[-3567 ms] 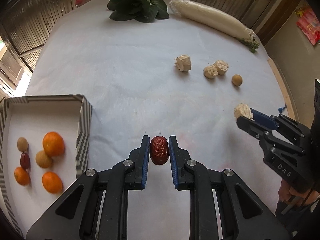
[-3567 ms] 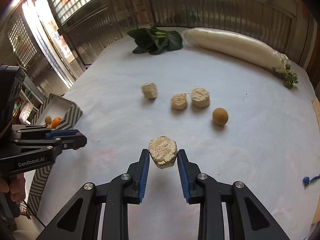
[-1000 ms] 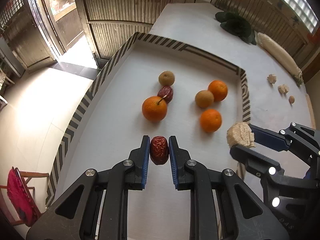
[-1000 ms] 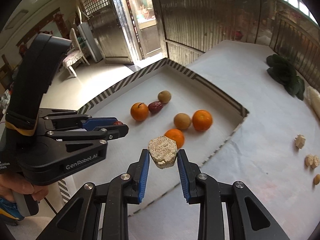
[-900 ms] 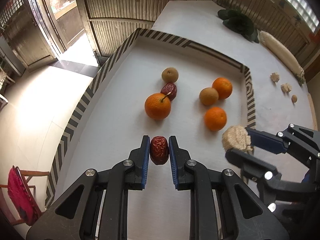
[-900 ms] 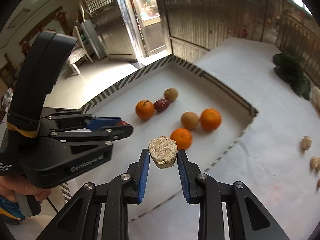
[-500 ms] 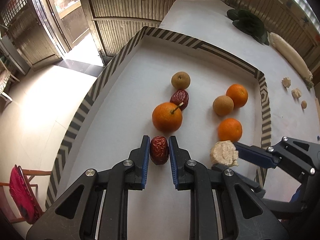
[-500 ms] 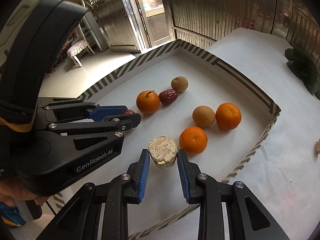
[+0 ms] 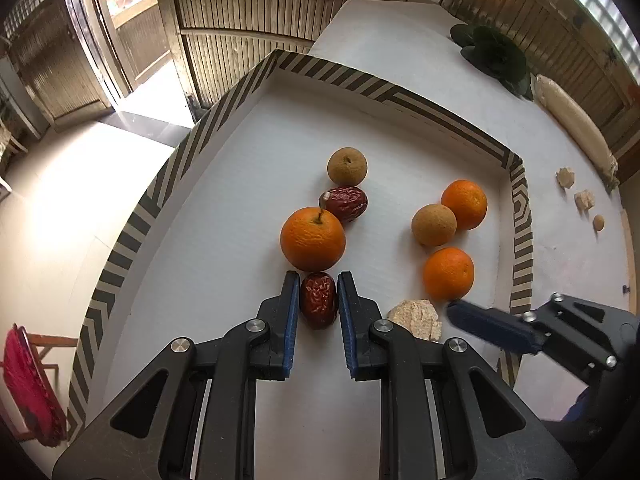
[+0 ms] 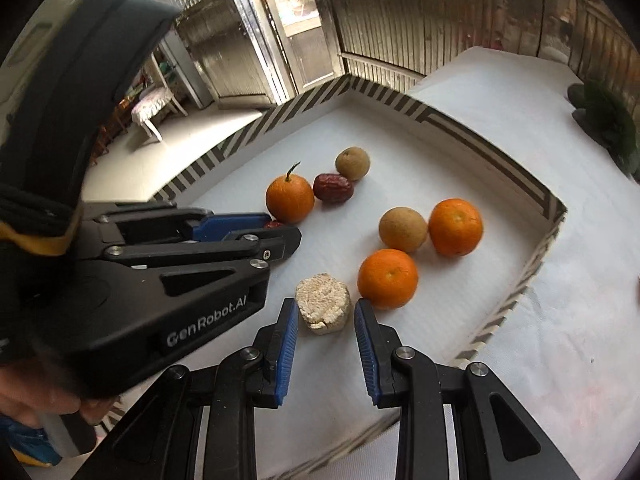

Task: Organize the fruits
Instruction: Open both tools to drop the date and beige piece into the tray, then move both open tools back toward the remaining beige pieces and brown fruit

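My left gripper (image 9: 318, 300) is shut on a wrinkled red date (image 9: 318, 300), low over the floor of the striped-rim white tray (image 9: 400, 96), just in front of a stemmed orange (image 9: 313, 239). My right gripper (image 10: 326, 312) is shut on a beige ridged chunk (image 10: 323, 304), down at the tray floor beside another orange (image 10: 387, 278). In the left wrist view the chunk (image 9: 416, 318) lies right of my left fingers, and one blurred right finger (image 9: 488, 326) shows. The left gripper (image 10: 280, 226) fills the left of the right wrist view.
The tray also holds a third orange (image 9: 464, 204), two longans (image 9: 347, 166) (image 9: 434, 225) and another date (image 9: 346, 203). On the table beyond lie leafy greens (image 9: 494, 58), a white radish (image 9: 572, 120), beige chunks (image 9: 565, 178) and a small longan (image 9: 598, 222). A hand (image 10: 40, 400) grips the left handle.
Both grippers have come from the table to over the tray and sunk toward its floor, each with its piece. The right gripper has closed in beside the left one.
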